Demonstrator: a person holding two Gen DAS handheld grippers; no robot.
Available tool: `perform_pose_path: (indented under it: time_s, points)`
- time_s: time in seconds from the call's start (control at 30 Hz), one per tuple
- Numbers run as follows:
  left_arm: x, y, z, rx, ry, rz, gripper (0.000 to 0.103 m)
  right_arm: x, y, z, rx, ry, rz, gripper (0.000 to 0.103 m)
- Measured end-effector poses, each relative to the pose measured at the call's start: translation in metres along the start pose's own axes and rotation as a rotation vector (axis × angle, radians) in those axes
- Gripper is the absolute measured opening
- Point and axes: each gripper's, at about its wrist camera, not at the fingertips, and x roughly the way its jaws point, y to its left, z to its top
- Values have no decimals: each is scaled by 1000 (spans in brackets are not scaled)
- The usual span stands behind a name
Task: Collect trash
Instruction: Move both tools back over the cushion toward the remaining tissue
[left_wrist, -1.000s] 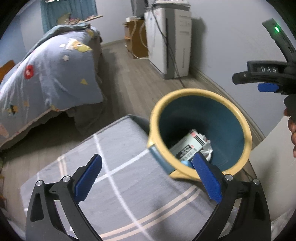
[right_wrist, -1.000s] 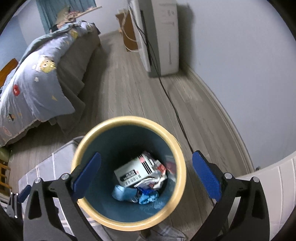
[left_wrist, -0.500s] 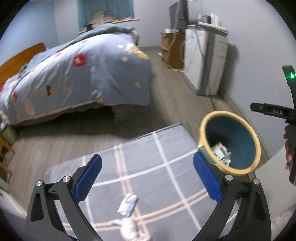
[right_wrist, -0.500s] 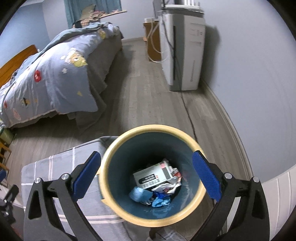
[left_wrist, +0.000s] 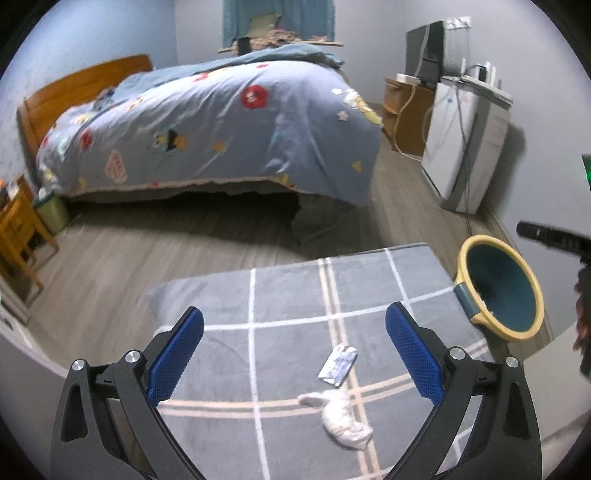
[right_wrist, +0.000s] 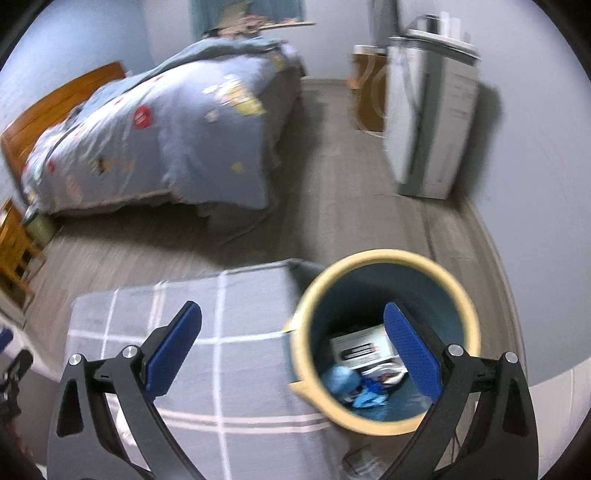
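Observation:
On the grey checked blanket (left_wrist: 288, 295) lie a silvery wrapper (left_wrist: 338, 364) and a crumpled white tissue (left_wrist: 343, 413), both between the fingers of my left gripper (left_wrist: 295, 354), which hangs open above them with nothing held. The bin (left_wrist: 498, 284), blue with a yellow rim, stands off the blanket's right edge. In the right wrist view the bin (right_wrist: 384, 280) holds a white box (right_wrist: 360, 345) and blue scraps (right_wrist: 354, 387). My right gripper (right_wrist: 291, 354) is open and empty, its right finger over the bin's mouth, its left over the blanket (right_wrist: 229, 332).
A bed with a blue patterned quilt (left_wrist: 221, 122) fills the far side across a strip of wood floor (left_wrist: 129, 254). A white appliance (left_wrist: 465, 147) with cables stands by the right wall. Wooden furniture (left_wrist: 18, 229) sits at the left edge. A hand (left_wrist: 583, 317) shows at far right.
My left gripper has swung left and back from the bin, bringing the wrapper and tissue into view. My right gripper has shifted left, so the bin now sits under its right finger.

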Motion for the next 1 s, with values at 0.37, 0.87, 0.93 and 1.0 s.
perform_pose_path:
  time_s: [0.37, 0.87, 0.93, 1.0]
  points:
    - [-1, 53, -21, -8, -2, 30, 98, 23, 116, -47, -226, 118, 115, 97]
    - [-7, 90, -40, 14, 1, 23, 98, 37, 189, -100, -289, 203, 139, 97]
    - [-4, 94, -41, 7, 34, 32, 98, 38, 190, -106, -248, 208, 168, 97]
    - [0, 97, -41, 7, 55, 24, 98, 45, 191, -113, -213, 236, 205, 97]
